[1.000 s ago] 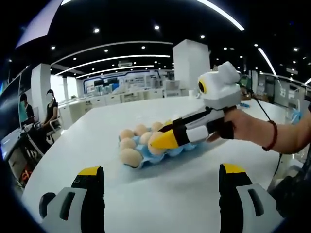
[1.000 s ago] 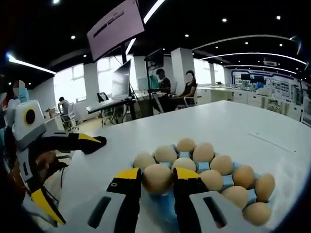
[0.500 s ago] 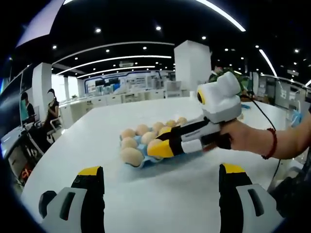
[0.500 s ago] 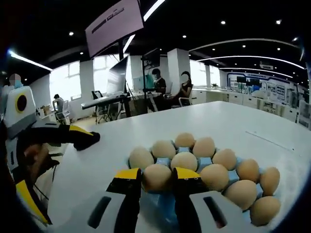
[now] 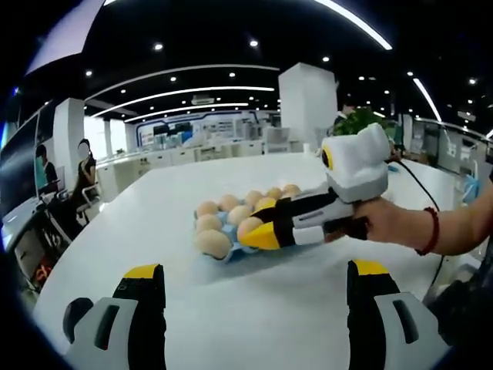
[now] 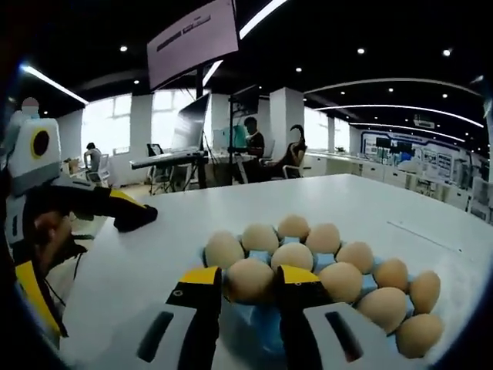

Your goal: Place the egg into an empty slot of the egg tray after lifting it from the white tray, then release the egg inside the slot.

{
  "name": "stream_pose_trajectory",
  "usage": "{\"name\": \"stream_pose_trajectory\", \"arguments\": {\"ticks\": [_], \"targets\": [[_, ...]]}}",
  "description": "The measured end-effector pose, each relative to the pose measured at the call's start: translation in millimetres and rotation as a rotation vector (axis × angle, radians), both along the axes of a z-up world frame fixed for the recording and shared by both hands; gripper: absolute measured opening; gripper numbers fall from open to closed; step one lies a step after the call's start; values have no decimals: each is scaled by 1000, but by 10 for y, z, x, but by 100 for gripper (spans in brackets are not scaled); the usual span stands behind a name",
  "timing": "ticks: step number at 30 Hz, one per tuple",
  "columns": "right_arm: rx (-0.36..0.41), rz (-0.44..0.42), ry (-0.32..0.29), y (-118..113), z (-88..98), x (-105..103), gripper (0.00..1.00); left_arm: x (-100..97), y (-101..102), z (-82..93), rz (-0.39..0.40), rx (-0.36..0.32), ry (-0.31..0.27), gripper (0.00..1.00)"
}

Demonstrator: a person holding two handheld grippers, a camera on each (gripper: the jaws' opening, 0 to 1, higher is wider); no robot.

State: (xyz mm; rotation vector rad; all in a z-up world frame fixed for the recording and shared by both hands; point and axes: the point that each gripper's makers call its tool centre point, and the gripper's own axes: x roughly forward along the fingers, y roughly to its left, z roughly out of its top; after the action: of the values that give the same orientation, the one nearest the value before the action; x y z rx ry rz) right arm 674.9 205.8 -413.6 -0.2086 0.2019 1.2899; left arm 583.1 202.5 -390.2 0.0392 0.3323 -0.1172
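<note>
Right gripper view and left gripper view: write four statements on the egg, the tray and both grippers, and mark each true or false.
1. The right gripper is shut on an egg. True.
2. The left gripper holds an egg. False: its jaws stand wide apart with nothing between them.
3. The blue egg tray sits on a white table. True.
4. The egg tray holds no eggs. False: many slots are filled.

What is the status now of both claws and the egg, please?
Right claw shut on egg, low over blue egg tray. Left claw open, nothing in it, hovering over white table. Nothing in the way.
</note>
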Motion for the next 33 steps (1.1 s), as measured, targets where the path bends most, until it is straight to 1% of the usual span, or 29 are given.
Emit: {"name": "stream_pose_trajectory", "arguments": {"ticks": [3, 4, 6, 9, 12, 13, 17, 20, 22, 24, 28, 33], "targets": [[-1, 0, -7, 29, 1, 23, 33, -7, 6, 8, 1, -1, -4, 100], [0, 1, -5, 29, 2, 25, 36, -9, 3, 9, 2, 0, -4, 100], [14, 2, 12, 27, 6, 17, 38, -13, 7, 8, 3, -1, -4, 100], [18, -6, 8, -4, 15, 21, 38, -17, 20, -1, 5, 0, -1, 100], [24, -10, 10, -15, 34, 43, 42, -11, 15, 12, 6, -7, -7, 100], [28, -8, 10, -17, 42, 39, 44, -5, 11, 18, 4, -9, -10, 100], [62, 3, 52, -35, 125, -17, 54, 10, 2, 33, 1, -16, -14, 100], [64, 9, 45, -41, 152, -17, 61, 11, -26, 39, -7, -26, -17, 100], [67, 5, 44, -50, 169, -11, 68, 12, -46, 39, -15, -29, -17, 100], [59, 5, 42, -74, 159, -19, 68, 16, -45, 43, -13, -26, -19, 100], [64, 0, 34, -109, 195, 4, 72, 24, -48, 60, -9, -30, -27, 100], [74, -7, 38, -170, 238, 24, 72, 27, -54, 65, -10, -28, -26, 100]]}}
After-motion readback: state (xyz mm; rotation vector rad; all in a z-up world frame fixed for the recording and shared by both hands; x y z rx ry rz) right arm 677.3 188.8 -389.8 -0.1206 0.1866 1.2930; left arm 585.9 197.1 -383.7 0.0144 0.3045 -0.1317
